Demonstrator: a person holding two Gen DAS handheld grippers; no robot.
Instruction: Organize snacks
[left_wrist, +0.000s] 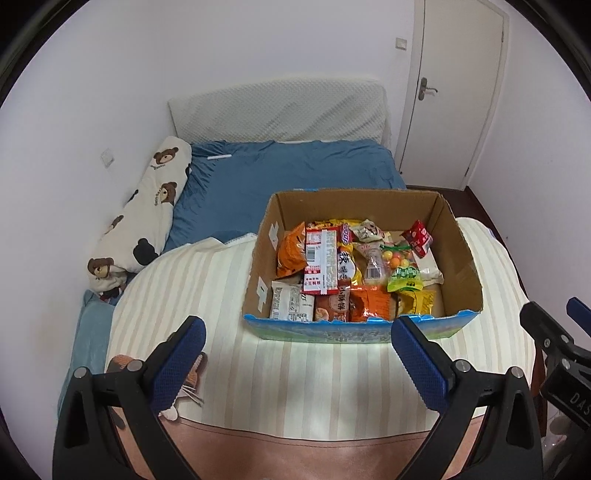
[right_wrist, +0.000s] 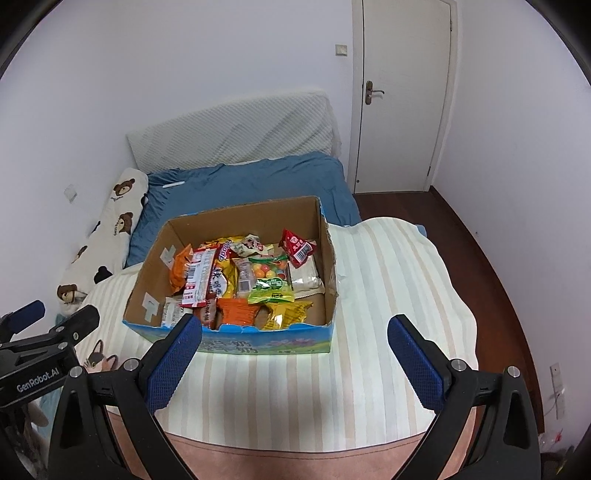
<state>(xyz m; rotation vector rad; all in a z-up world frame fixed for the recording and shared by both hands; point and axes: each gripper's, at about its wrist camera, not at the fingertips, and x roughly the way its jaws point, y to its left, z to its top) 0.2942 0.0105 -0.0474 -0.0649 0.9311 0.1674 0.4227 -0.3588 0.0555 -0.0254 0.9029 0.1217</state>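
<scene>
Lower packets in the cardboard box (left_wrist: 458, 266) lie buried under others (labels too small to read); the near wall hides their bottoms.

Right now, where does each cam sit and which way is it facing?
Left wrist: behind the left tool, facing forward and down at the snack box on the striped blanket; the right tool's tip shows at its right edge.
Right wrist: behind the right tool, same aim, from further right; the left tool's tip shows at its left edge.
Shared: box, blanket, blue bedding, bear pillow, door.
</scene>
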